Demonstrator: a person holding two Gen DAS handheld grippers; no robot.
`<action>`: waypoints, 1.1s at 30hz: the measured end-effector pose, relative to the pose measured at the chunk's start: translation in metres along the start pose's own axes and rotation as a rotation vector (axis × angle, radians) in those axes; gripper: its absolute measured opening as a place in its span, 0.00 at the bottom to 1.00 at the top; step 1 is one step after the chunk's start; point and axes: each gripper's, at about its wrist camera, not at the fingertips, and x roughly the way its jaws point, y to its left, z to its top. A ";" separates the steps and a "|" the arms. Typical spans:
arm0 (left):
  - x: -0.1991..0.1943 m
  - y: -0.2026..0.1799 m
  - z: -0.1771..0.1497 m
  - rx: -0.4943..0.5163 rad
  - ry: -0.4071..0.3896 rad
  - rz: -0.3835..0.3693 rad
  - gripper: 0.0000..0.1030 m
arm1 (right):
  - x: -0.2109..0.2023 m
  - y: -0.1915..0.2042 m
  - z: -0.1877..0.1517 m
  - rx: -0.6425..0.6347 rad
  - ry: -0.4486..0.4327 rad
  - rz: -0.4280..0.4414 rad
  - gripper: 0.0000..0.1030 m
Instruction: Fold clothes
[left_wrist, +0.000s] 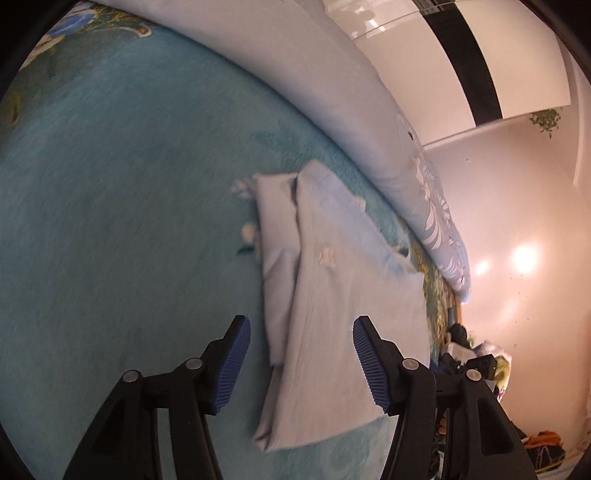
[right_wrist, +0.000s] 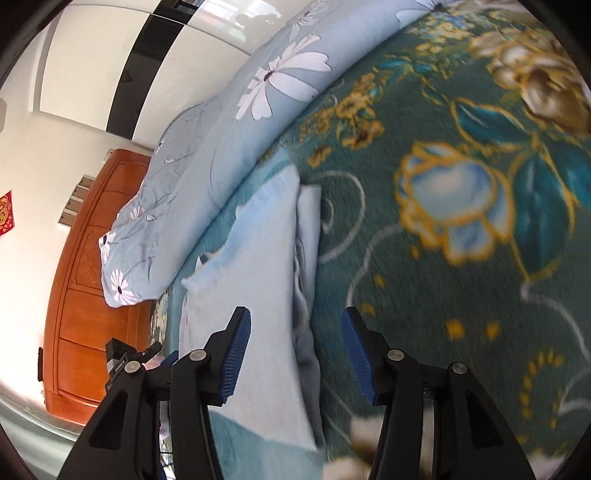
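Left gripper (left_wrist: 301, 363): jaws stand moderately apart, pads clear of any fabric, nothing held. Right gripper (right_wrist: 295, 356): jaws likewise part open and empty. Both hang above the bed, pointing down at an angle.

Directly beyond both grippers lies the folded garment (left_wrist: 332, 314), pale blue, resting on the teal floral blanket (left_wrist: 110, 221). It is a narrow, layered stack; in the right wrist view (right_wrist: 258, 295) a darker inner layer shows along its right edge, and the top layer does not sit flush over the lower one. A ragged corner juts out on the side towards the pillow (collar or sleeve, cannot tell which).

Risks noted:
- The layers are unevenly stacked. A grip taken on the top layer alone would probably peel it away and undo the fold.
- The blanket is plush. Jaws brought down too deep could pinch the pile along with the cloth and drag the bedding.
- Both views are motion-blurred, so edge positions are uncertain; a misjudged pinch could land beside the hem.

Further off, the long floral pillow (right_wrist: 207, 155) lies just beside the garment's far edge. A fold swung that way could catch it.

Beyond the bed stands a wooden cabinet (right_wrist: 88, 295), well apart and of no concern.
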 end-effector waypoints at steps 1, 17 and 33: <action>-0.003 0.003 -0.013 0.006 0.018 0.007 0.60 | -0.004 -0.004 -0.012 0.007 0.017 0.003 0.51; 0.014 -0.020 -0.061 -0.066 0.013 0.049 0.62 | 0.002 0.001 -0.076 0.149 -0.064 0.013 0.52; 0.016 0.000 -0.061 -0.162 -0.103 -0.013 0.09 | 0.016 -0.014 -0.066 0.167 -0.098 0.143 0.06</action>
